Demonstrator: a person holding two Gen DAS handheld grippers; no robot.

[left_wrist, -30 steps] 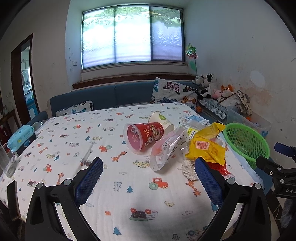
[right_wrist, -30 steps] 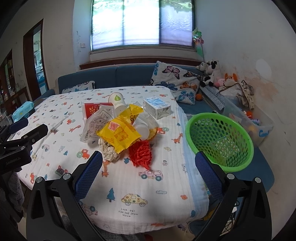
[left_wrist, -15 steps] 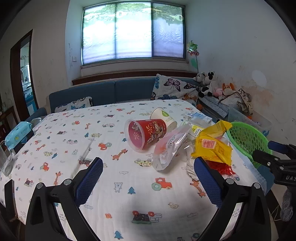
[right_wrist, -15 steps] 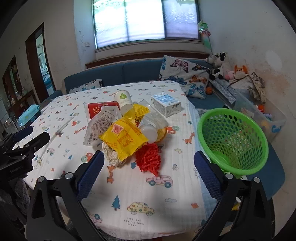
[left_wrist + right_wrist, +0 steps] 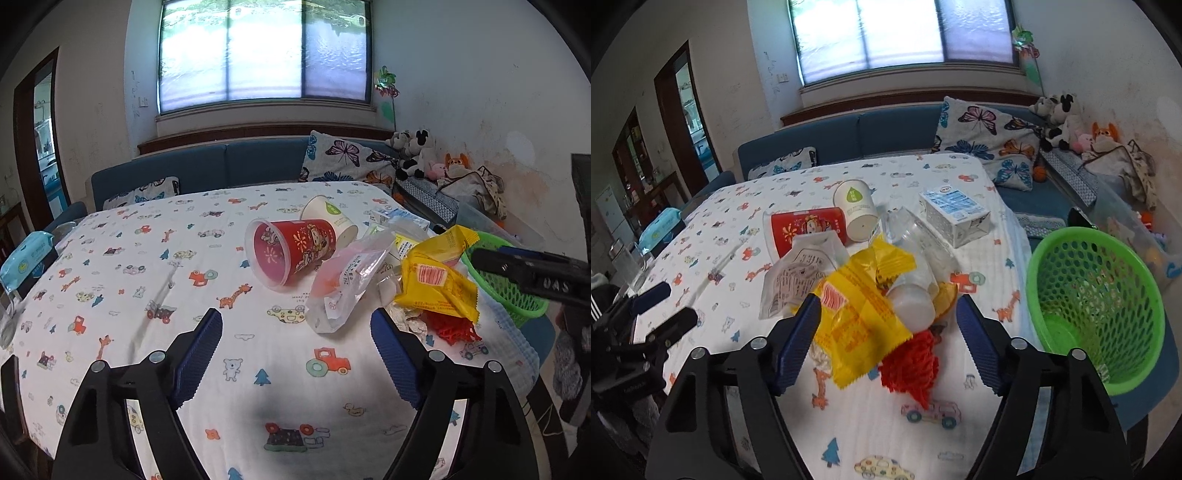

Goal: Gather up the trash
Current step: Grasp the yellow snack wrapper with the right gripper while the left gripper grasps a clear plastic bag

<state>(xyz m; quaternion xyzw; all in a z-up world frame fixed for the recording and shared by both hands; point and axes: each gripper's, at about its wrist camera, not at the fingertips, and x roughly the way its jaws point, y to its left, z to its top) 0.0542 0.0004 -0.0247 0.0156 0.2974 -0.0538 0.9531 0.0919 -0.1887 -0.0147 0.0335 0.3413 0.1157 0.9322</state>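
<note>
Yellow wrapper [image 5: 862,314] is our landmark: it lies on top of the trash pile, on the surface [image 5: 147,258] covered by a white cartoon-print cloth. We see a red mesh net [image 5: 912,363] touching the wrapper on its near side, and a clear plastic cup [image 5: 916,277] lying tipped against its far right side. Left of the wrapper we see a clear printed bag [image 5: 347,280]; beyond that bag a red cartoon cup [image 5: 291,251] lies on its side, mouth toward the left wrist camera, with a white paper cup [image 5: 855,208] just behind it. Farther back and right of the wrapper sits a blue-and-white carton [image 5: 955,214]. Right of the wrapper, past the surface edge, we see a green basket [image 5: 1097,306], empty as far as we can tell.

Right tongs [image 5: 888,345] hang over the wrapper and net, jaws apart and closing, wrapper between them in view, pads not pressing it. Left tongs [image 5: 297,360] are left of the wrapper above bare cloth, jaws apart and closing, nothing between them.
</note>
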